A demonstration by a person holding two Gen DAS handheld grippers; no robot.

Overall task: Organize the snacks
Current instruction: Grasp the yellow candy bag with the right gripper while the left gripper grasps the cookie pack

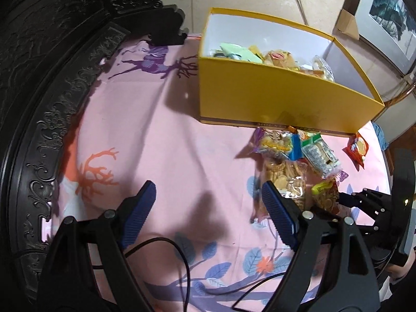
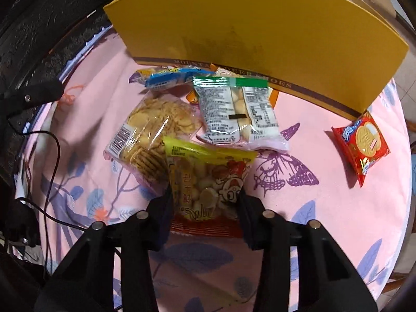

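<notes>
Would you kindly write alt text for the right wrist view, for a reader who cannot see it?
The right gripper straddles a yellow snack bag, its black fingers at the bag's sides. Beyond it, a clear bag of crackers, a green-topped white packet and a blue packet lie heaped before a yellow cardboard box; a red biscuit packet lies apart on the pink tablecloth.

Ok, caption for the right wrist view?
Right gripper closes on yellow snack bag beside yellow box.

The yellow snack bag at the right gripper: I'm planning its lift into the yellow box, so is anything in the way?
Only the box's near wall, which stands between the yellow snack bag and the inside; the bag must clear it. The white packet with the green strip lies between them, flat. The right gripper already straddles the bag.
</notes>
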